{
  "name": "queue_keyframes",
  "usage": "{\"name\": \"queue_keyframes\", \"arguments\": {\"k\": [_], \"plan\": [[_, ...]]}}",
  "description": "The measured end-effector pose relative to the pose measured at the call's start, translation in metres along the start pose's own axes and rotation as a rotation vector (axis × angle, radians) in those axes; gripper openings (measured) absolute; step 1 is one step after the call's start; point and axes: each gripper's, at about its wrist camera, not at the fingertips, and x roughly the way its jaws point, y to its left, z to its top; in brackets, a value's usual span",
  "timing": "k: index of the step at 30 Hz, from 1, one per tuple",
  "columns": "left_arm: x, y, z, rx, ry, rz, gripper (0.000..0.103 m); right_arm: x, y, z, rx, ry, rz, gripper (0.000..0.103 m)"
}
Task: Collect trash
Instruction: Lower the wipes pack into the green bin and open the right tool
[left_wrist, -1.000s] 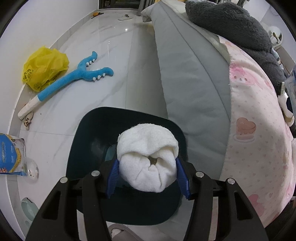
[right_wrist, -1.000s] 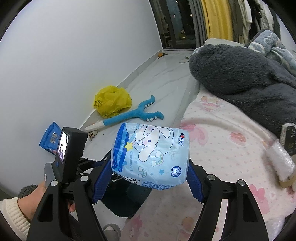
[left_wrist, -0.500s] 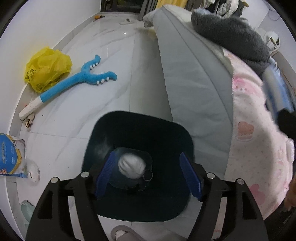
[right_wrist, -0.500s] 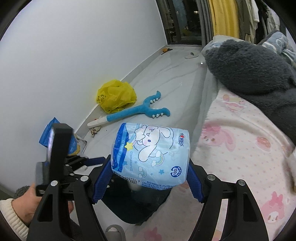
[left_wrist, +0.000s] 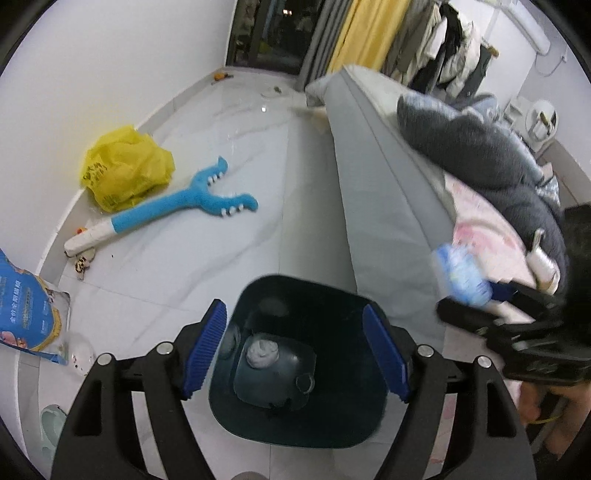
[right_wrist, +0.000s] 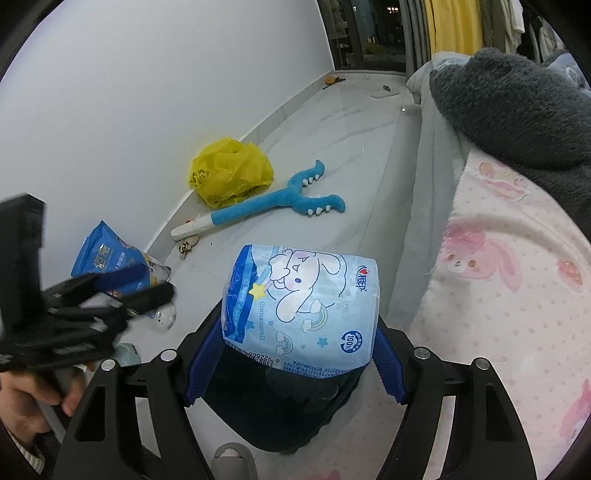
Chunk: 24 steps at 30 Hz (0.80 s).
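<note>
Left wrist view: left gripper (left_wrist: 295, 350) hangs over the dark bin (left_wrist: 354, 417), ribbed blue pads (left_wrist: 205, 349) spread wide w/ nothing between them; bin is a rounded-square tub, smooth dark plastic, standing on glossy pale marbled tile just beside the grey fabric bed side (left_wrist: 376, 192); a crumpled white tissue wad (left_wrist: 263, 352) lies at the bottom of the bin, soft and lumpy, next to a small round cap-like bit (left_wrist: 306, 384), too small to tell what. On the right edge, blurred, the right gripper (left_wrist: 476, 291) carries the pale blue pack.

Right wrist view: right gripper (right_wrist: 295, 354) is clamped on the tissue pack (right_wrist: 301, 314), pads pressing both ends; pack is a soft blocky plastic-wrapped bundle, crinkly film, cartoon dog and rainbow print; it sits directly above the bin's mouth (right_wrist: 284, 417), not inside.

On the floor by the white wall: scrunched yellow plastic bag (right_wrist: 231, 175); fuzzy blue Y-shaped plush stick (right_wrist: 273, 206) w/ white handle end; glossy blue foil pouch (right_wrist: 107, 258). Bed carries a pink dotted bunny-print sheet (right_wrist: 509, 295) and a shaggy dark grey blanket (right_wrist: 517, 99).
</note>
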Motion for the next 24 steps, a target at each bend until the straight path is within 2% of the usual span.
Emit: {"name": "queue_keyframes", "arguments": {"k": [10,18,24], "plan": [[-0.046,-0.010,0.011,0.019,-0.114,-0.027,0.074,0.037,0.012,-0.007,0.024,0.069,0.008,0.074],[-0.075,-0.019,0.018,0.037,-0.181,-0.061,0.062,0.063,0.019,-0.018,0.004,0.150,-0.011,0.074],[-0.088,-0.027,0.023,0.051,-0.219,-0.080,0.058,0.073,0.027,-0.029,-0.053,0.223,-0.030,0.074]]}}
